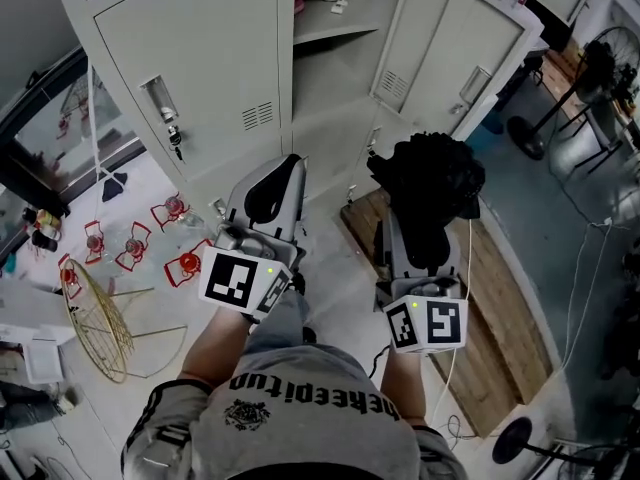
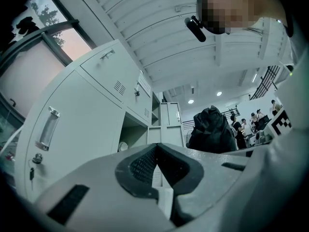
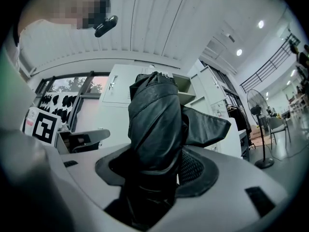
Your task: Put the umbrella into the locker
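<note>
A folded black umbrella (image 1: pixel 430 183) stands upright in my right gripper (image 1: pixel 421 236), which is shut on its lower part. In the right gripper view the umbrella (image 3: pixel 154 120) fills the space between the jaws of the gripper (image 3: pixel 161 159). My left gripper (image 1: pixel 290 163) is to its left with its jaws together and nothing between them; the left gripper view shows its tips (image 2: pixel 156 147) meeting. Ahead stands the white locker (image 1: pixel 335 78) with its door (image 1: pixel 450 53) swung open to the right and a shelf inside. Both grippers are short of the opening.
A shut locker door with a key in its lock (image 1: pixel 172 138) stands at the left. On the floor are a wooden board (image 1: pixel 505 303), red wire objects (image 1: pixel 140 243) and a gold wire basket (image 1: pixel 95 318). A fan (image 1: pixel 590 73) and cables are at the right. People (image 2: pixel 256 122) stand far off.
</note>
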Tool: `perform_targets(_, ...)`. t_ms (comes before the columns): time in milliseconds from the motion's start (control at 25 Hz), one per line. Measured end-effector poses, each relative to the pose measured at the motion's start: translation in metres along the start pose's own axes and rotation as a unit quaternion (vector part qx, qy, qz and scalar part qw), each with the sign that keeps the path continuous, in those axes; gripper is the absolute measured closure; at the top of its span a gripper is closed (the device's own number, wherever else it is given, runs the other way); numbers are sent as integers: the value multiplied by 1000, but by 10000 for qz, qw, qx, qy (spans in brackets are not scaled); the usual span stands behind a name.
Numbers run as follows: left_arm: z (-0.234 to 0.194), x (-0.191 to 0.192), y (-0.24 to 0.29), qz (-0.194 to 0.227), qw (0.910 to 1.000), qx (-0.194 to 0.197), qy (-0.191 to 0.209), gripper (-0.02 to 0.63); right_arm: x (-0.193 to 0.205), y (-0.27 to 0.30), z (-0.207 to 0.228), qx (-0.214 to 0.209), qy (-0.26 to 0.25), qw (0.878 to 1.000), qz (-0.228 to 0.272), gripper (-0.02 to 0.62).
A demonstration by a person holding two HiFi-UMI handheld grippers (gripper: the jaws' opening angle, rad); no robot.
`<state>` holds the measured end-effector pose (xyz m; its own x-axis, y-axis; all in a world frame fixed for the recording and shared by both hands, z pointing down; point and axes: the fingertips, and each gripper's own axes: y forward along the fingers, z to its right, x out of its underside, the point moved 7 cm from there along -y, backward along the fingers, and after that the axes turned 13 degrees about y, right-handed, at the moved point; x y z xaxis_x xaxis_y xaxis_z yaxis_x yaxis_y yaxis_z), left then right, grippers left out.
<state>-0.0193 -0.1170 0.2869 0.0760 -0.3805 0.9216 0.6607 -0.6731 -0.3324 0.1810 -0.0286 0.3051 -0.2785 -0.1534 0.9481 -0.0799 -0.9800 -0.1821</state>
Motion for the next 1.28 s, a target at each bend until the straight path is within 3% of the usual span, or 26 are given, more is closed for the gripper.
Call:
perform_targets(760, -51, 57, 104, -11, 9999, 21, -128, 603, 16, 128, 46, -57, -58, 9997, -239, 350)
perform_targets(1280, -82, 82, 130, -119, 9993, 151, -324, 603, 52, 208, 58, -23, 2, 9950, -1000, 350)
